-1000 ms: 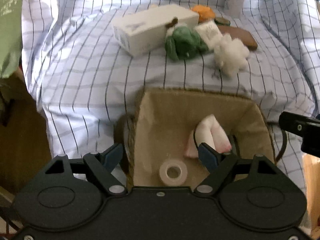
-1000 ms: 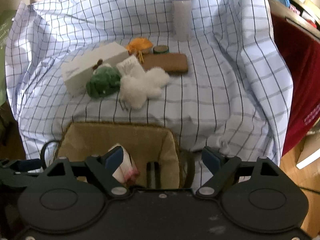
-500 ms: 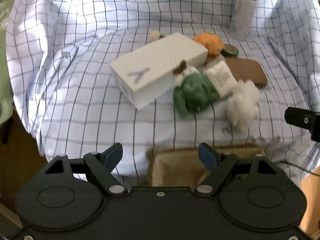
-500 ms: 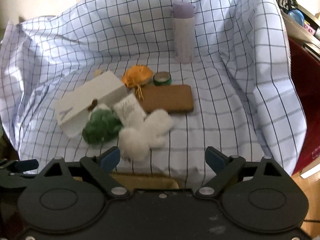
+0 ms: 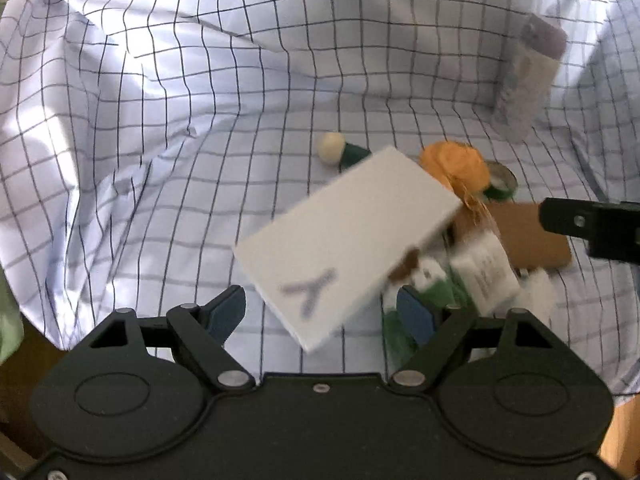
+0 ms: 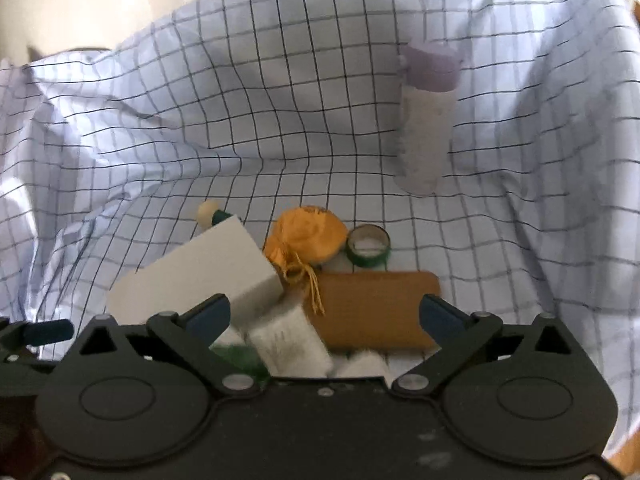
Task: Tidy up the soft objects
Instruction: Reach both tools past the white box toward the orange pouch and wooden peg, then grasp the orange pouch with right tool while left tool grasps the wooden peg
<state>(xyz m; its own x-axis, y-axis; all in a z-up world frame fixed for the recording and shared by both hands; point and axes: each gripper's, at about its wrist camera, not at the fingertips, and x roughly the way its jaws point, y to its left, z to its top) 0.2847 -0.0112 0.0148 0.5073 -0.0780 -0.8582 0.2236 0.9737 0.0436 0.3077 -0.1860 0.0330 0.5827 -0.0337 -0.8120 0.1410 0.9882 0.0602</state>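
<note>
Left wrist view.
- Left gripper: jaws apart, nothing gripped; the near corner of the white box shows between the fingers, no pad pressing it.
- Checked cloth: pale, dark grid lines, creased, spread under all items.
- White box: flat, lying slantwise, a grey mark on its near end.
- Green soft toy: just right of the box's near end, partly behind the right finger; blurred.
- White fluffy toy: right of the green one, blurred.
- White tagged packet: between the green toy and the brown pad.
- Orange pouch: beyond the box's far corner, yellow cord trailing.
- Green tape roll: just right of the pouch.
- Brown flat pad: right of the box, partly behind a black part of the other gripper.
- Small cream-headed figure: green body, behind the box.
- Lilac-capped bottle: upright, far right.

Right wrist view.
- Right gripper: jaws opening, wide apart, nothing held between them.
- White box, packet and brown pad: close in front of the fingers.
- Green toy and fluffy toy: at the gripper body's edge, mostly hidden.
- Orange pouch and tape roll: side by side beyond the pad.
- Bottle: upright at the back.
- Cloth: rising behind everything.
</note>
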